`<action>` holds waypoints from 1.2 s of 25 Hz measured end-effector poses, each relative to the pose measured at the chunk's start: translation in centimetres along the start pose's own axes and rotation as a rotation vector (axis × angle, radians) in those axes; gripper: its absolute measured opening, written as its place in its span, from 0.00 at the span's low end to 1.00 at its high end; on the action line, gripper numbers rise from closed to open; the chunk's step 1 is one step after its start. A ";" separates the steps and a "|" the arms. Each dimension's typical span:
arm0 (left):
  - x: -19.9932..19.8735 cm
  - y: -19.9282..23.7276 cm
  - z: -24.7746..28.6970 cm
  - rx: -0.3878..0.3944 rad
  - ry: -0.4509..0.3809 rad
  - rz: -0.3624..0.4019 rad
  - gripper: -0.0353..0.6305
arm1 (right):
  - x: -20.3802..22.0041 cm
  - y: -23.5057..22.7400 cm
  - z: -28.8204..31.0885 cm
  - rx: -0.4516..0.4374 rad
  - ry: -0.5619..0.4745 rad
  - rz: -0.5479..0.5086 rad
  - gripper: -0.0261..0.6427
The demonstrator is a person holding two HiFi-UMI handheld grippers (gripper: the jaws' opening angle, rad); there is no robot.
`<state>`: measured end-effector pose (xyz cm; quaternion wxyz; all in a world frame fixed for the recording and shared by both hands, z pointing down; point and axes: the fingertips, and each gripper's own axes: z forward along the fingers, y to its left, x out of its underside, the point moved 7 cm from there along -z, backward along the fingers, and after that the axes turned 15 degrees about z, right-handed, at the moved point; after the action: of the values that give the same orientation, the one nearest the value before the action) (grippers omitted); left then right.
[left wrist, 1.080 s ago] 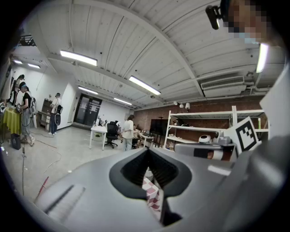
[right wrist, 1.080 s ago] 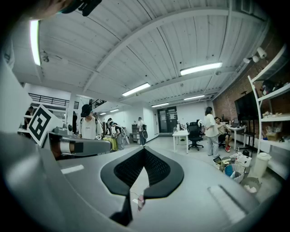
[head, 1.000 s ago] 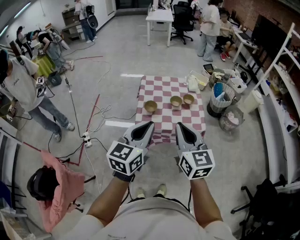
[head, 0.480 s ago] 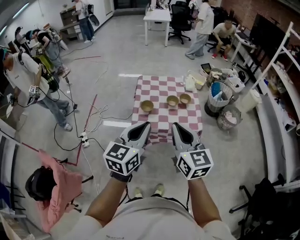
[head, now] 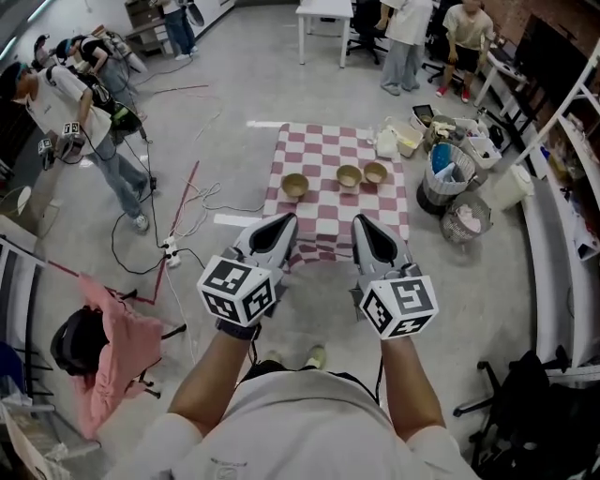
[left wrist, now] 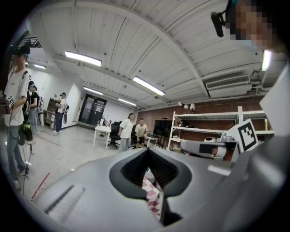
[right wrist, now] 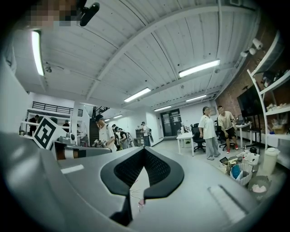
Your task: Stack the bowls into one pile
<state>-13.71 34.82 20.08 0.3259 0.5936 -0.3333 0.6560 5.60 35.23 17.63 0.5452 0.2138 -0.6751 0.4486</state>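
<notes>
Three tan bowls stand apart in a row on a small table with a red-and-white checked cloth (head: 323, 150): a larger left bowl (head: 295, 185), a middle bowl (head: 350, 175) and a right bowl (head: 376, 172). My left gripper (head: 288, 221) and right gripper (head: 361, 223) are held side by side in the air before the table's near edge, well short of the bowls. Both are shut with nothing in them. In the left gripper view the jaws meet at the tips (left wrist: 147, 150), and a strip of checked cloth (left wrist: 152, 195) shows through the slit below. The right gripper (right wrist: 143, 149) view shows no bowl.
Bins and baskets (head: 448, 186) crowd the floor right of the table. Cables and a power strip (head: 171, 249) lie on the floor to the left. A pink cloth on a stand (head: 120, 345) is near left. Several people stand at the far left and far end by a white desk (head: 324, 13).
Both grippers have lifted a little toward the table, their tips now over its near edge. The table sits higher in view. The person at the left has walked further away.
</notes>
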 end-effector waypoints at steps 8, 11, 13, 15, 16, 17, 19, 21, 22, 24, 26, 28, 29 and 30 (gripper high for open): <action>0.8 0.2 1.8 -0.031 0.021 -0.015 0.06 | -0.1 -1.9 1.1 -0.021 0.006 0.011 0.05; 1.3 0.9 2.7 -0.036 0.027 -0.021 0.06 | -0.1 -2.4 2.0 -0.021 0.008 0.007 0.05; 1.7 1.6 3.5 -0.037 0.029 -0.024 0.06 | -0.1 -2.8 2.7 -0.016 0.008 0.004 0.05; 2.2 2.5 4.4 -0.034 0.033 -0.026 0.06 | 0.0 -3.3 3.8 -0.008 0.010 0.002 0.05; 2.4 3.1 4.9 -0.032 0.035 -0.027 0.06 | 0.1 -3.6 4.4 -0.003 0.011 0.002 0.05; 2.6 3.7 5.4 -0.029 0.038 -0.027 0.06 | 0.2 -3.8 5.2 0.002 0.013 0.004 0.05; 3.1 5.2 6.4 -0.025 0.044 -0.031 0.06 | 0.3 -4.2 6.9 0.008 0.014 0.007 0.05; 3.6 6.9 7.5 -0.024 0.050 -0.036 0.06 | 0.4 -4.5 8.7 0.010 0.011 0.007 0.05; 3.8 7.8 8.1 -0.024 0.054 -0.037 0.06 | 0.5 -4.7 9.7 0.011 0.009 0.008 0.05; 4.4 9.7 9.3 -0.024 0.062 -0.039 0.06 | 0.7 -5.2 11.8 0.017 0.006 0.012 0.05; 5.2 11.7 10.7 -0.023 0.072 -0.045 0.06 | 1.1 -5.8 14.0 0.026 0.008 0.017 0.05; 6.2 13.7 11.9 -0.024 0.089 -0.054 0.06 | 1.6 -6.5 16.2 0.040 0.018 0.025 0.05; 6.8 14.6 12.5 -0.024 0.100 -0.059 0.06 | 1.9 -6.9 17.2 0.047 0.025 0.031 0.05; 7.4 15.5 13.1 -0.023 0.111 -0.064 0.06 | 2.2 -7.2 18.2 0.055 0.031 0.036 0.05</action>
<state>-19.73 15.45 27.66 0.3718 0.5628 -0.3031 0.6731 0.65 16.75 22.28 0.5413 0.2096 -0.6579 0.4799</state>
